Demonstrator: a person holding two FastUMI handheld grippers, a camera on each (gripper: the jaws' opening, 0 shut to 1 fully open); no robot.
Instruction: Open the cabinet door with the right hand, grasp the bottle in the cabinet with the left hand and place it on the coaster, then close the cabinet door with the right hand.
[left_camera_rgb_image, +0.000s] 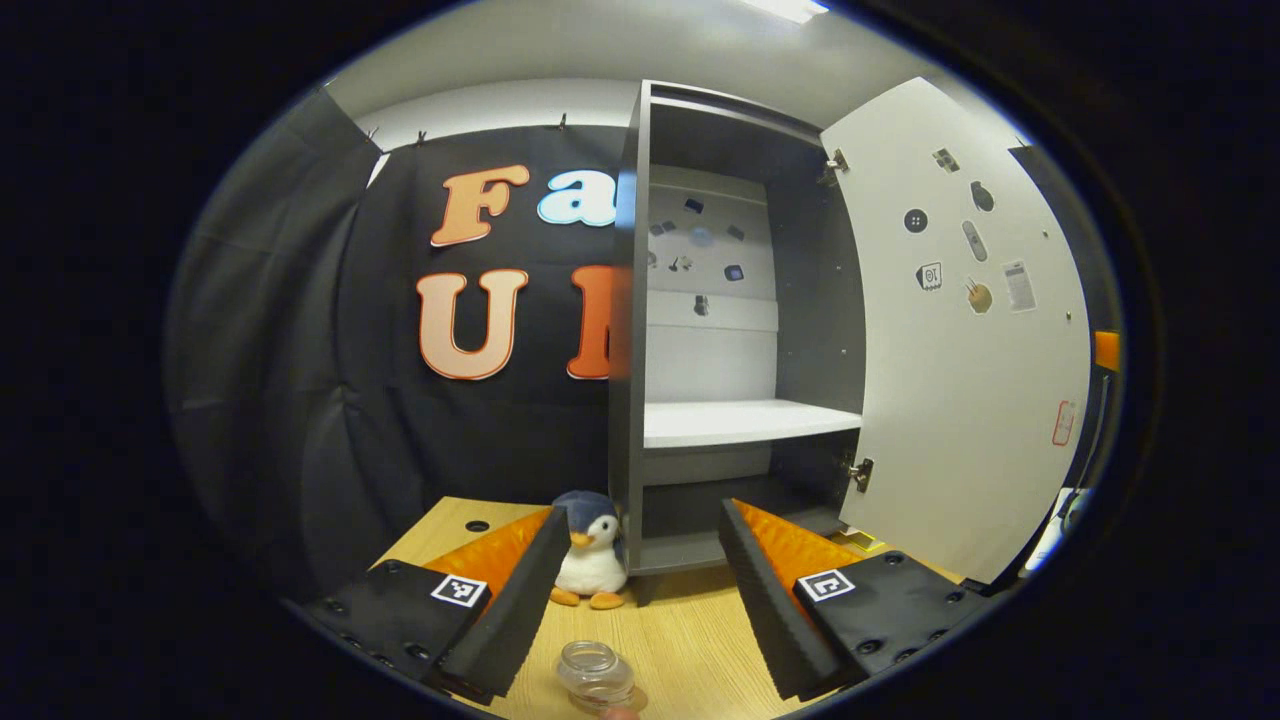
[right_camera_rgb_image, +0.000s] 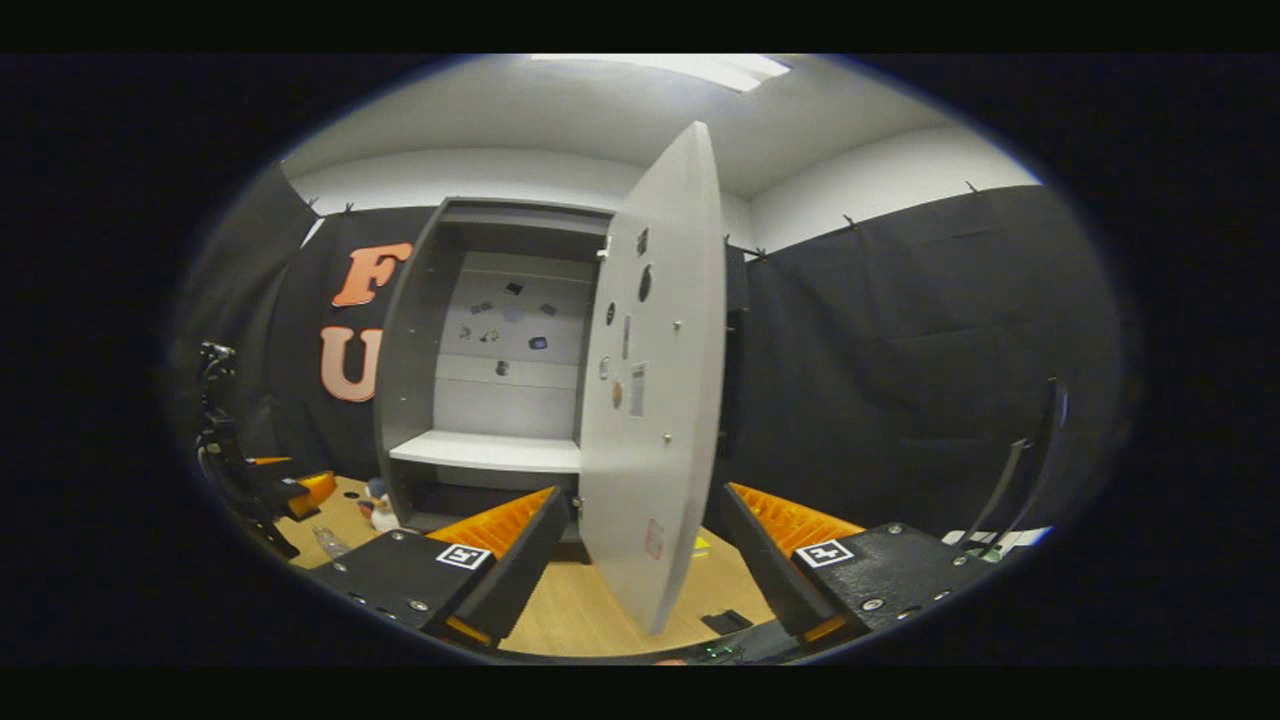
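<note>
The grey cabinet stands open, its white door swung out to the right. Its white shelf is bare. A clear bottle stands upright on the wooden table, low between the wide-apart fingers of my left gripper, which is open and does not touch it. A tan rounded edge shows under the bottle; I cannot tell what it is. In the right gripper view the door hangs edge-on between the fingers of my right gripper, open, with neither finger pressing on it.
A plush penguin sits on the table by the cabinet's left front corner. The other gripper shows at the far left of the right gripper view, with the bottle beside it. A small dark flat thing lies near the door's lower edge.
</note>
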